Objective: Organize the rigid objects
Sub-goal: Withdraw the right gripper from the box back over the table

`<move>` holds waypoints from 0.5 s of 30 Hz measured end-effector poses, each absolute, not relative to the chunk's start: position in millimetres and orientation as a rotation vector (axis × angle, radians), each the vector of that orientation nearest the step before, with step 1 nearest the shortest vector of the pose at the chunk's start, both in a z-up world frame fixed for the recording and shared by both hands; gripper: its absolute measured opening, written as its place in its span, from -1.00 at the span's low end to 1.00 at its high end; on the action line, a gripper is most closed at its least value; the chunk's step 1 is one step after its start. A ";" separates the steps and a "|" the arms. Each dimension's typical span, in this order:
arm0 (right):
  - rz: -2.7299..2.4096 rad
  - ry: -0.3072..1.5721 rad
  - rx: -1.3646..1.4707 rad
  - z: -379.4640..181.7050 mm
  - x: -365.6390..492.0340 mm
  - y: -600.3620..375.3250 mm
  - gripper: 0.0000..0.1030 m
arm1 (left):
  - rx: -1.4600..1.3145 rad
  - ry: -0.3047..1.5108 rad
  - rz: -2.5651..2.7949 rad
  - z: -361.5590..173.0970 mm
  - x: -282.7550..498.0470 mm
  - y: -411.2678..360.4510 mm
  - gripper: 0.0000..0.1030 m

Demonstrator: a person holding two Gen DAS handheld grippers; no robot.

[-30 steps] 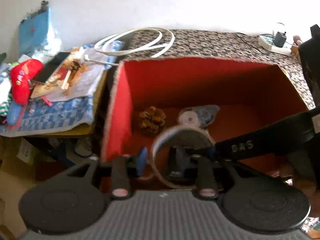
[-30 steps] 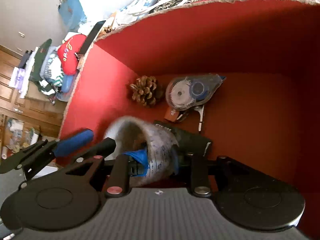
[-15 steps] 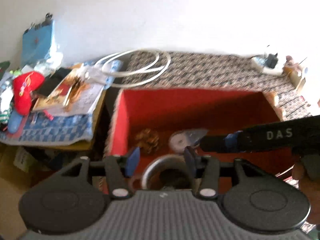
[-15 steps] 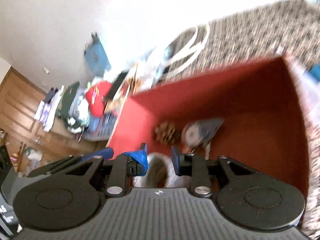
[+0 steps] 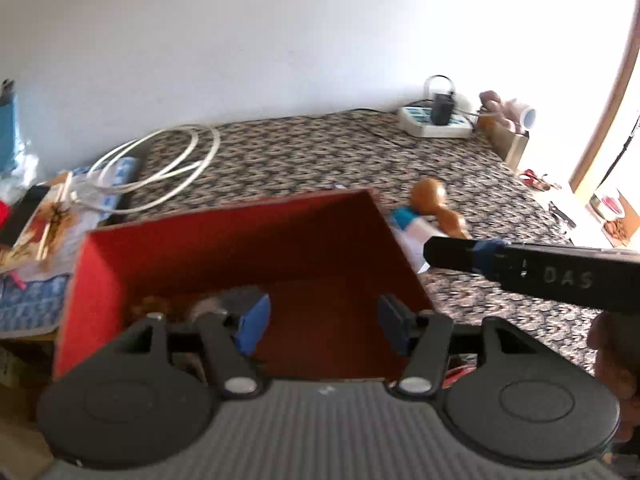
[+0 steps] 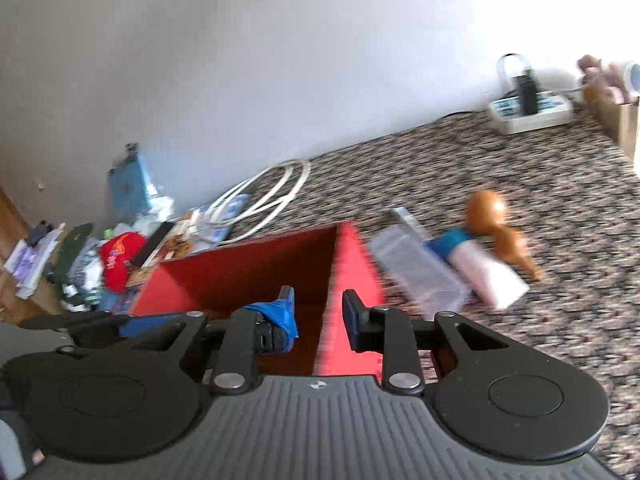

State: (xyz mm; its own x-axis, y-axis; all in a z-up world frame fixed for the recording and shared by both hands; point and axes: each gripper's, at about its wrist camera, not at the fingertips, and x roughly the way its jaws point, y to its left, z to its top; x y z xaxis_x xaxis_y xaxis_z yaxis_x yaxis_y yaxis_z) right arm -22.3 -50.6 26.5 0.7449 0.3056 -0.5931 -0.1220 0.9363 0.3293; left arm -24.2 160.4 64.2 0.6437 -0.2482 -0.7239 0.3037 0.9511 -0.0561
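A red-lined box (image 5: 240, 248) stands on the patterned cloth; it also shows in the right wrist view (image 6: 248, 268). My left gripper (image 5: 322, 322) is open and empty above the box's near edge. My right gripper (image 6: 318, 314) is open and empty over the box's right wall; one of its fingers also crosses the left wrist view (image 5: 520, 266). Right of the box lie a brown gourd (image 6: 496, 224), a white tube with a blue cap (image 6: 480, 268) and a clear plastic case (image 6: 420, 268). A pine cone (image 5: 154, 304) and blurred items lie inside the box.
A coiled white cable (image 5: 160, 164) lies behind the box. A power strip with a plug (image 5: 436, 120) sits at the back right. Books, papers and clothes (image 6: 120, 256) are piled to the left. A wooden box (image 5: 508, 140) stands at the far right.
Both grippers rose out of the box and turned right. The tape roll they held a second ago has been let go in the box. Both sets of jaws are now open.
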 end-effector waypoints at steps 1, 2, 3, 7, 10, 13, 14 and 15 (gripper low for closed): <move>0.226 0.694 0.280 26.5 -24.7 -58.5 -0.81 | 0.078 0.815 -0.322 64.8 -25.1 149.2 0.22; 0.216 0.697 0.283 26.4 -26.2 -67.8 -0.81 | 0.083 0.817 -0.333 65.5 -25.7 137.4 0.23; 0.208 0.698 0.282 26.3 -29.3 -75.2 -0.81 | 0.088 0.819 -0.343 65.8 -26.8 125.1 0.25; 0.173 0.700 0.256 24.4 -36.9 -105.8 -0.80 | 0.098 0.836 -0.357 63.3 -28.4 80.4 0.25; 0.171 0.707 0.273 20.4 -41.8 -129.0 -0.80 | 0.112 0.858 -0.355 57.3 -26.7 51.6 0.25; 0.169 0.703 0.269 17.9 -47.1 -150.0 -0.80 | 0.125 0.869 -0.349 52.3 -27.8 26.1 0.25; 0.170 0.703 0.268 17.1 -48.6 -156.6 -0.80 | 0.133 0.872 -0.338 50.7 -29.4 18.1 0.25; 0.171 0.703 0.269 16.4 -49.9 -162.5 -0.80 | 0.138 0.877 -0.330 48.5 -29.5 11.9 0.25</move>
State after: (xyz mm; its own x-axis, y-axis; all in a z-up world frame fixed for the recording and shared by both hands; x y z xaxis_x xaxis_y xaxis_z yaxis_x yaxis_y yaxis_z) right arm -49.9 -162.5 16.4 0.7508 0.2445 -0.6136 -0.0645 0.9517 0.3003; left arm -29.5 11.9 48.5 0.5930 -0.2269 -0.7726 0.3391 0.9406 -0.0159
